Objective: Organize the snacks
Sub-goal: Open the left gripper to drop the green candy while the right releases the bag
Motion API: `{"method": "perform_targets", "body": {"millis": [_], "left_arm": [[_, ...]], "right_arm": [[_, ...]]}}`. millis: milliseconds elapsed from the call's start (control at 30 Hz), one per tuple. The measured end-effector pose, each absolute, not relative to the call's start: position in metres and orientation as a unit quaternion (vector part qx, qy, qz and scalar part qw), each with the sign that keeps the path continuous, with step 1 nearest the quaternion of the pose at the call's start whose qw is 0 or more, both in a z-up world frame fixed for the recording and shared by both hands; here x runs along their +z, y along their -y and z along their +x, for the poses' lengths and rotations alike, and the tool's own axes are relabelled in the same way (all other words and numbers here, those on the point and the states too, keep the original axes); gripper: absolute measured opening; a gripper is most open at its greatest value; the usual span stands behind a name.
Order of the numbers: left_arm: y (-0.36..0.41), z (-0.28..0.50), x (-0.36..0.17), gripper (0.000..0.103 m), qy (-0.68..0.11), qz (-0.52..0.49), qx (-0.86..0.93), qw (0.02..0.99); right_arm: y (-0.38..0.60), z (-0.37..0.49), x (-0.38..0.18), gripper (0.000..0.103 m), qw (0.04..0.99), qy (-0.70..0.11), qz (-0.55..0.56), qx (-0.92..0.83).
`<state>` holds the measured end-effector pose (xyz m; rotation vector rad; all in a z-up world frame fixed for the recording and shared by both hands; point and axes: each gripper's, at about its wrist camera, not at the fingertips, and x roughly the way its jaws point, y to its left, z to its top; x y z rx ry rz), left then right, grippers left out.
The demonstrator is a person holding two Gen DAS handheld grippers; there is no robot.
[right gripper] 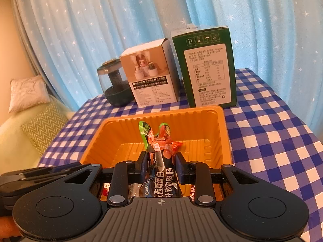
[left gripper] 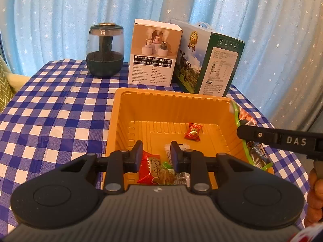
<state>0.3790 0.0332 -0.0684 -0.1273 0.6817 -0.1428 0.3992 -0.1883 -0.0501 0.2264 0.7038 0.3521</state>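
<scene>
The right gripper holds a dark sausage packet between its fingers, over the orange tray's right wall. The left gripper hangs over the tray's near edge – fingers narrow, empty – above loose snacks; a red candy lies mid-tray

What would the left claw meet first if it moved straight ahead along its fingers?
Probably the loose snack packets lying under the left claw, then the orange tray's floor. Depth is uncertain.
</scene>
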Motion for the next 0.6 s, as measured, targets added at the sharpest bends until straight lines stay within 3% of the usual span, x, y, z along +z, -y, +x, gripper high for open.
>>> {"method": "perform_targets", "body": {"millis": [233, 267, 367, 600], "left_arm": [[-0.034, 0.378, -0.067, 0.027, -0.330, -0.059, -0.066, 0.940], [-0.035, 0.378, -0.068, 0.027, -0.330, -0.058, -0.065, 0.940], [-0.036, 0.378, -0.068, 0.027, -0.331, -0.057, -0.063, 0.940], [-0.034, 0.378, -0.069, 0.033, -0.330, -0.055, -0.064, 0.940]], "right_arm": [[0.188, 0.407, -0.061, 0.029, 0.917, -0.342, 0.114, 0.172], [0.189, 0.409, -0.063, 0.033, 0.914, -0.346, 0.119, 0.177], [0.193, 0.410, -0.063, 0.060, 0.913, -0.346, 0.131, 0.173], [0.200, 0.409, -0.058, 0.062, 0.917, -0.341, 0.133, 0.156]]}}
